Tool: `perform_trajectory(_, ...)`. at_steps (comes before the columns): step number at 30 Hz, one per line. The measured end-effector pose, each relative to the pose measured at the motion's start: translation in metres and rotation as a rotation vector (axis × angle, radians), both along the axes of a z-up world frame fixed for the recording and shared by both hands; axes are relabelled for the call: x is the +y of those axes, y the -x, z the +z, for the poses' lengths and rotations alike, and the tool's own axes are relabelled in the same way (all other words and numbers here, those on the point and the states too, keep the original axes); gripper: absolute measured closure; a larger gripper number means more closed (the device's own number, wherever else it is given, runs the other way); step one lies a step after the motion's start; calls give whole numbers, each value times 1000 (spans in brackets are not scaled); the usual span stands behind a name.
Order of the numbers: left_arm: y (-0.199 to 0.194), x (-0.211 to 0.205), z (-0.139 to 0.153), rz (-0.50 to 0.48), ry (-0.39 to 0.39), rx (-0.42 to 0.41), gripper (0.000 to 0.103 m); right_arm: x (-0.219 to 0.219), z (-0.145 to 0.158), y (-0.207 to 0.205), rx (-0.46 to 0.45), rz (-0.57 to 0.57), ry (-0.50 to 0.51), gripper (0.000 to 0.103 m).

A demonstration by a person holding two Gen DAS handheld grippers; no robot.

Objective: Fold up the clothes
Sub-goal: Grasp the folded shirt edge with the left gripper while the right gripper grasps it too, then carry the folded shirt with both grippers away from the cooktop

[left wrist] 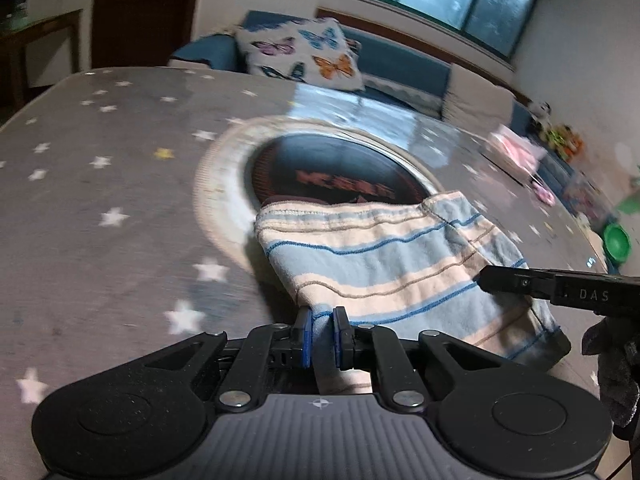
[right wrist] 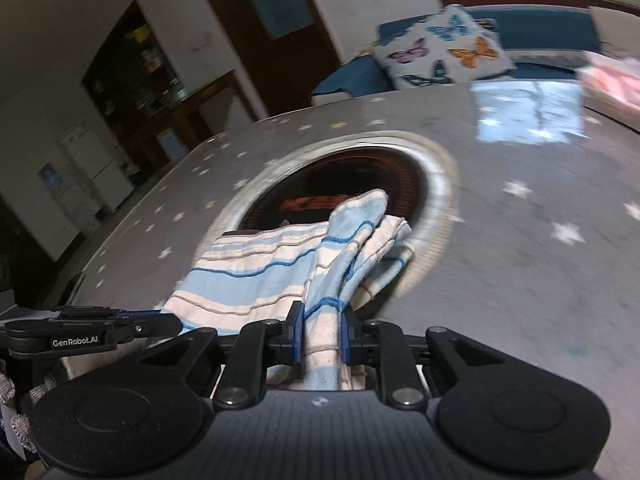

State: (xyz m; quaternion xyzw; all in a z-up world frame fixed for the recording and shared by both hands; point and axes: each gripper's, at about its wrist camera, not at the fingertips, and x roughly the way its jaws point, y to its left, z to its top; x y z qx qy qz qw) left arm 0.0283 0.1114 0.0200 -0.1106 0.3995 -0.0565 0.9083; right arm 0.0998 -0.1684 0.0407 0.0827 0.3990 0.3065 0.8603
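A blue, cream and tan striped cloth (left wrist: 384, 256) lies partly folded on a grey star-patterned table cover (left wrist: 100, 184), overlapping a dark round inset (left wrist: 332, 176). My left gripper (left wrist: 323, 320) is shut on the cloth's near edge. My right gripper (right wrist: 323, 316) is shut on a bunched edge of the same cloth (right wrist: 256, 276). The right gripper's finger shows at the right of the left wrist view (left wrist: 520, 280). The left gripper shows at the left of the right wrist view (right wrist: 100, 328). Both hold the cloth just above the table.
A butterfly cushion (left wrist: 304, 52) sits on a blue sofa (left wrist: 400, 64) behind the table. A pink folded item (left wrist: 516, 148) and a green bowl (left wrist: 616, 240) stand at the table's far right. A dark cabinet (right wrist: 148, 76) is at the left.
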Motion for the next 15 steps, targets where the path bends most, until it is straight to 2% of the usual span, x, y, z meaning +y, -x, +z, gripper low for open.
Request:
perform_trajectory(7,1,58,3,122,-11,-9,92,65,2,-16,-1,95,-12,87)
perform_trajectory(11,0,87,7,183,-32,-24,96,98,5,-24,-10,139,-19,87)
perform_trajectory(15,-3,113,12,218,-32,-37,96,128,7,-36,-24,177,-24,88)
